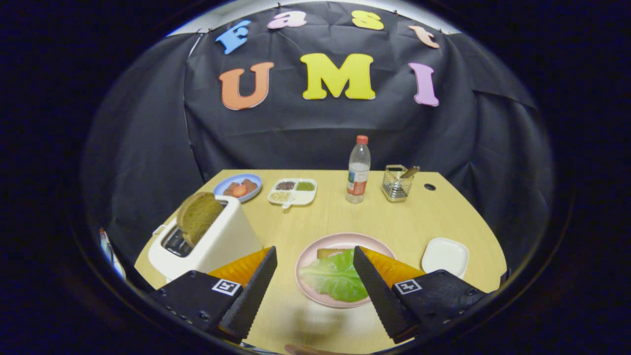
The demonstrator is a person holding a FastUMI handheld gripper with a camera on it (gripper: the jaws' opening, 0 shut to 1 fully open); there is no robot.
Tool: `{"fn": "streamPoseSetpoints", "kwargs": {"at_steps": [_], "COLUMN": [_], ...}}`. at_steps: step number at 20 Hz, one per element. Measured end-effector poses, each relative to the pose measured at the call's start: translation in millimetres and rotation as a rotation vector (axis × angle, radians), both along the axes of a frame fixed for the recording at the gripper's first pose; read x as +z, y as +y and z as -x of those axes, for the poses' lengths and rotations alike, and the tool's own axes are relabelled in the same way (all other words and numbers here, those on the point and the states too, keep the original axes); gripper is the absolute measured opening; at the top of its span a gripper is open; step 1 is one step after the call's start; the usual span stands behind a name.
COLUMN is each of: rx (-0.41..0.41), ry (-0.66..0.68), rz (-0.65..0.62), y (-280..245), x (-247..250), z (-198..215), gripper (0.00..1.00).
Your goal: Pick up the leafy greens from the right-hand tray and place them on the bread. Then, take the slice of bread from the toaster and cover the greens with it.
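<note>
greens [337, 278] light green | plate [306, 259] pink | toaster [222, 244] cream | toast [198, 215] brown | tray [445, 256] white

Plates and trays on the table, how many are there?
4. A pink plate just ahead of the open gripper, a white tray beside it, a blue plate and a divided tray beyond the toaster.
</note>
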State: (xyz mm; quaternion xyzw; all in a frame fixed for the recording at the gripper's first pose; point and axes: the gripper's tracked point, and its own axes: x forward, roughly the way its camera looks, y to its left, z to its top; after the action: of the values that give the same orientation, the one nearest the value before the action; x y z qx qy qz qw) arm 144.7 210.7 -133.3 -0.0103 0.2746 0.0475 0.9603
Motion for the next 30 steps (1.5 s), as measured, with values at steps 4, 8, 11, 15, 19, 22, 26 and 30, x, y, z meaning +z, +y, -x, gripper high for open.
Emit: {"fn": "streamPoseSetpoints", "kwargs": {"at_steps": [4, 8, 11, 15, 19, 22, 26, 30], "rx": [0.042, 0.078, 0.085, 0.133, 0.132, 0.14, 0.119, 0.113], "ry": [-0.061, -0.07, -0.085, -0.027, 0.035, 0.087, 0.1, 0.078], "rz": [-0.033, -0.045, -0.021, -0.003, -0.026, -0.026, 0.014, 0.014], "y": [33, 72, 99, 142, 168, 180, 181, 180], "x": [40, 55, 57, 31, 3, -16, -17, -4], "z": [11, 8, -3, -19, -39, -49, -47, -41], "gripper": [0.97, 0.97, 0.97, 0.97, 0.97, 0.81, 0.38, 0.11]}}
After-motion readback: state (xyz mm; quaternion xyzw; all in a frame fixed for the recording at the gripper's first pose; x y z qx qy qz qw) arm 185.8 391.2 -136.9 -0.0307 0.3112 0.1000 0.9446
